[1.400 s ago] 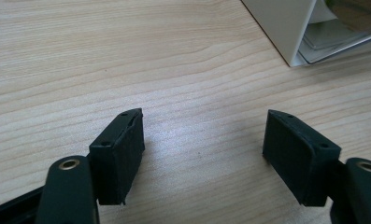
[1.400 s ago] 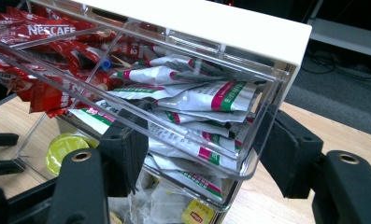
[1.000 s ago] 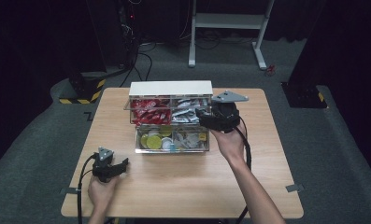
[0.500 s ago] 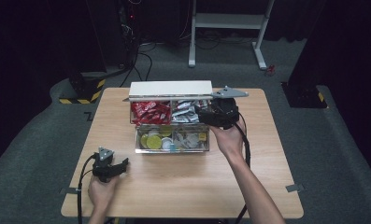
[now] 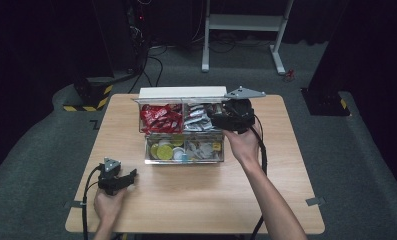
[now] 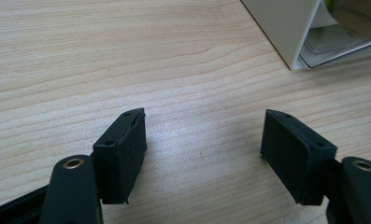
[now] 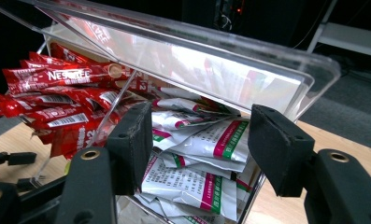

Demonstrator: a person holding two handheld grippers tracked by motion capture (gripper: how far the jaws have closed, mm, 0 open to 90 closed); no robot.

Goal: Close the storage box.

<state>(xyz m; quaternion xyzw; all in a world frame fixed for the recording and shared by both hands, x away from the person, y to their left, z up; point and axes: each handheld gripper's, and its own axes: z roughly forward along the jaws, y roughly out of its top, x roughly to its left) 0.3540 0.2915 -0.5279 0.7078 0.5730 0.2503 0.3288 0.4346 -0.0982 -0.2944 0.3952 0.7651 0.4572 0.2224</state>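
A clear plastic box [image 5: 183,160] with several compartments stands mid-table, its lid [image 5: 181,92] raised at the back. Red sachets [image 5: 158,119] fill the back left compartment and white sachets [image 5: 196,120] the back right one. My right gripper [image 5: 213,119] hovers at the back right corner. In the right gripper view its jaws [image 7: 199,126] stand apart under the tilted lid [image 7: 197,65], just above the white sachets [image 7: 206,144]. They have just been closing, and the pads press on nothing. Red sachets [image 7: 57,93] lie to their left. My left gripper [image 5: 131,175] rests open on the table, front left, jaws [image 6: 204,126] empty.
The front compartments hold yellow-green round pods [image 5: 163,149] and small white packets [image 5: 201,149]. The box's white corner [image 6: 290,28] shows ahead of the left jaws. Bare wood [image 5: 196,200] stretches in front of the box. A white frame [image 5: 246,22] stands on the floor beyond.
The right gripper has edged slightly up and back at the box's back right corner. The left gripper has kept still.
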